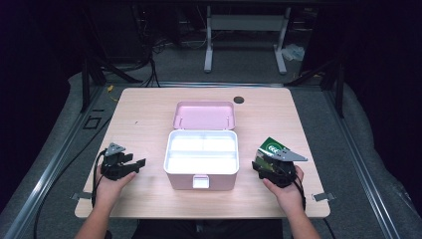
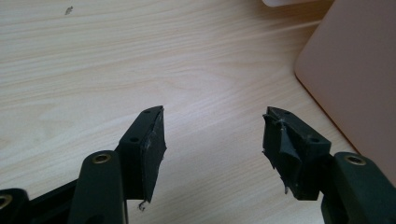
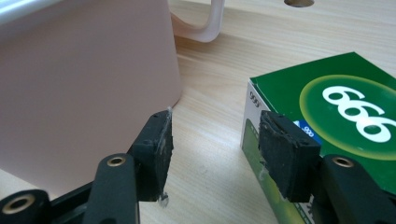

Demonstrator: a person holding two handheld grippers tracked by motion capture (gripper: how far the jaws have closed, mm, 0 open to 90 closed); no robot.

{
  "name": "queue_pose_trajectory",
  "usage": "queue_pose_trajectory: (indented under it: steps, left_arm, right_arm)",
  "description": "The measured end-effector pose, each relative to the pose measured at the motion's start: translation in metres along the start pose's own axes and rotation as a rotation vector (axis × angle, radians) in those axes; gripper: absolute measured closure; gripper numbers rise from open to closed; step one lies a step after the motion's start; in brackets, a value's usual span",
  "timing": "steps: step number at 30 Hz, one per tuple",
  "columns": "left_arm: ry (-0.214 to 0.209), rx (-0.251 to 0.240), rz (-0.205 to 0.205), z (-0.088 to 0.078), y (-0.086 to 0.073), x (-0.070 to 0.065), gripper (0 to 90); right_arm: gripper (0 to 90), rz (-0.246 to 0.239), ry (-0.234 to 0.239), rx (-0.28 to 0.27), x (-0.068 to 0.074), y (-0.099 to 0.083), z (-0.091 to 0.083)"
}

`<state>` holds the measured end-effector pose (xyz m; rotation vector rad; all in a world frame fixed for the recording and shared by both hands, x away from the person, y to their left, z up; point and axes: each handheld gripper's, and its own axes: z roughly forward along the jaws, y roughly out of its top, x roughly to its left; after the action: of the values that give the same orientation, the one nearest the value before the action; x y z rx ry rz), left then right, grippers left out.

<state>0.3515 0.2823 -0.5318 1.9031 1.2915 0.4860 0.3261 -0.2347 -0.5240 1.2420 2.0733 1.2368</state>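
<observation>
A pink box stands open at the table's middle, its lid tipped back and a white divided tray inside. A green carton marked 666 lies to the right of the box. My right gripper rests open beside the carton. In the right gripper view the right gripper has bare table between its jaws, and its right jaw overlaps the near corner of the green carton. My left gripper sits open left of the box, and the left gripper holds nothing.
The pink box wall is close on the left gripper's right, and the same wall is on the right gripper's left. A dark cable hole marks the table's far side. Light wood table spreads around the box.
</observation>
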Motion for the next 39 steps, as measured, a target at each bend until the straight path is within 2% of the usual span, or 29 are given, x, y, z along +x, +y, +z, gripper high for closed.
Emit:
queue_pose_trajectory:
  steps: [8,14,19,21,29,36,39]
  left_arm:
    - [-0.030,-0.013,-0.006,-0.0017,0.0002,-0.0007,42.2]
    - [-0.037,-0.004,-0.036,-0.0018,-0.0004,0.0009,40.8]
    - [-0.028,0.008,-0.028,0.0006,-0.0004,0.0021,40.7]
    - [-0.036,0.000,-0.033,0.0010,0.0003,0.0018,41.1]
    - [-0.035,0.007,-0.027,-0.0008,0.0003,-0.0006,41.3]
    - [-0.028,0.008,-0.013,-0.0041,0.0026,-0.0035,41.3]
    - [-0.041,0.005,-0.017,-0.0056,0.0040,-0.0051,41.4]
  right_arm:
    - [44.5,-0.012,0.002,-0.017,0.0002,-0.0013,-0.0019]
    - [43.0,0.003,-0.004,-0.022,-0.0007,-0.0013,-0.0057]
    - [43.1,0.024,-0.006,-0.020,-0.0022,-0.0013,-0.0044]
    - [42.2,0.008,-0.008,-0.015,-0.0015,-0.0015,-0.0043]
    - [40.5,0.007,0.005,-0.030,0.0010,0.0004,-0.0078]
    - [40.2,-0.015,0.010,-0.015,0.0050,0.0010,-0.0072]
    - [40.2,-0.019,0.018,-0.004,0.0065,0.0006,-0.0057]
